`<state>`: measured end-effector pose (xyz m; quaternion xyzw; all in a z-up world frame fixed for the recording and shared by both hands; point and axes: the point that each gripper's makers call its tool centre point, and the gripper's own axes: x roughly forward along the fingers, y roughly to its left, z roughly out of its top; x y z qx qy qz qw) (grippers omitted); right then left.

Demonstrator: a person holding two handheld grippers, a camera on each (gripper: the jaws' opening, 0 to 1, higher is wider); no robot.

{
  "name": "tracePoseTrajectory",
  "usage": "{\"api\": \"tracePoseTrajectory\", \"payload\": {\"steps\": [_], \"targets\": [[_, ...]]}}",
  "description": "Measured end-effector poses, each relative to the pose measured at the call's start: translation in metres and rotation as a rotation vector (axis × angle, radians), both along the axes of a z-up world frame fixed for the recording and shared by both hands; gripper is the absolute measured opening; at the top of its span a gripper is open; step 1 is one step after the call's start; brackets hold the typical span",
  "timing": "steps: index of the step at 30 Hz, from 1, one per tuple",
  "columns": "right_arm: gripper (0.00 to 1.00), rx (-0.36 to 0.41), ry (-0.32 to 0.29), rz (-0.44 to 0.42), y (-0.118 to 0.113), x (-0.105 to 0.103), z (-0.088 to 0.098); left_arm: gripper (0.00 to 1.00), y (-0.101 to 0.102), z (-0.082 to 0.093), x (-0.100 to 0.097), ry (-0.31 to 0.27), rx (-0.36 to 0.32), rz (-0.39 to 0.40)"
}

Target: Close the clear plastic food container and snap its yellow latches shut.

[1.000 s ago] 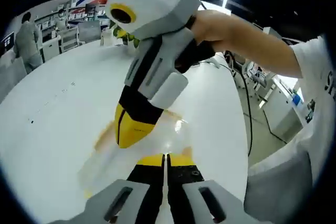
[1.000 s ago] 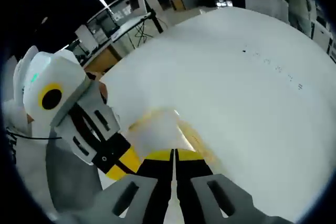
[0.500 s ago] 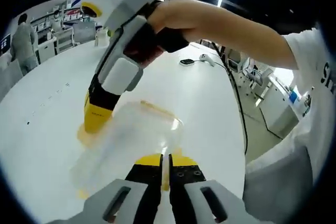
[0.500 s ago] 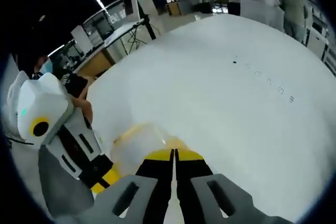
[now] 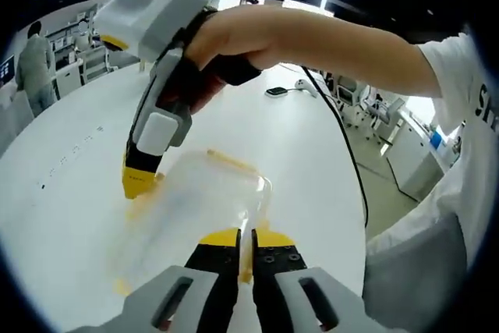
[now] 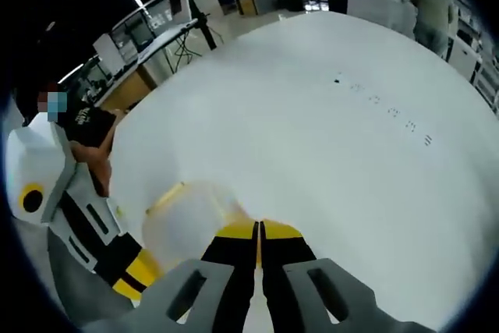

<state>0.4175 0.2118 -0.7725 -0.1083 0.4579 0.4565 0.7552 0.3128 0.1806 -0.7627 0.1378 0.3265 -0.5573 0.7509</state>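
The clear plastic container [image 5: 195, 200] lies on the white table [image 5: 70, 193] just beyond my left gripper [image 5: 245, 233], whose jaws are shut with their tips at the container's near edge. A yellow latch [image 5: 226, 160] runs along its far rim. My right gripper [image 5: 137, 182], held by a hand [image 5: 234, 40], reaches down from above with its shut yellow tip on the container's left edge. In the right gripper view the right gripper [image 6: 258, 229] is shut, its tips over the container [image 6: 187, 220], and the left gripper [image 6: 134, 269] touches the container's near-left side.
A small dark device [image 5: 276, 91] with a cable [image 5: 343, 138] lies farther back on the table. A person [image 5: 35, 52] stands by shelves at the far left. The table's right edge [image 5: 360, 216] drops to the floor, where the holder's white shirt [image 5: 460, 193] is close.
The right gripper has moved from the container's middle out to its left edge and pressed down there. The left gripper has stayed at the near edge. Both jaws remain shut.
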Motion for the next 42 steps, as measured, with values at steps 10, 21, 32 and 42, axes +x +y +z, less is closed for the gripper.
{"api": "tracePoseTrajectory", "payload": {"steps": [10, 21, 32, 42], "targets": [[0.06, 0.045, -0.080, 0.180, 0.004, -0.010, 0.036, 0.05, -0.002, 0.001, -0.005, -0.101, 0.025, -0.114], [0.30, -0.095, -0.006, 0.469, -0.008, -0.045, 0.017, 0.20, -0.002, -0.004, -0.010, -0.356, 0.150, -0.317], [0.40, -0.216, 0.096, 0.584, -0.009, -0.045, -0.009, 0.19, -0.002, -0.009, -0.010, -0.564, 0.248, -0.422], [0.38, -0.348, 0.112, 0.671, -0.010, -0.048, -0.010, 0.22, -0.003, -0.013, -0.008, -0.618, 0.285, -0.436]]}}
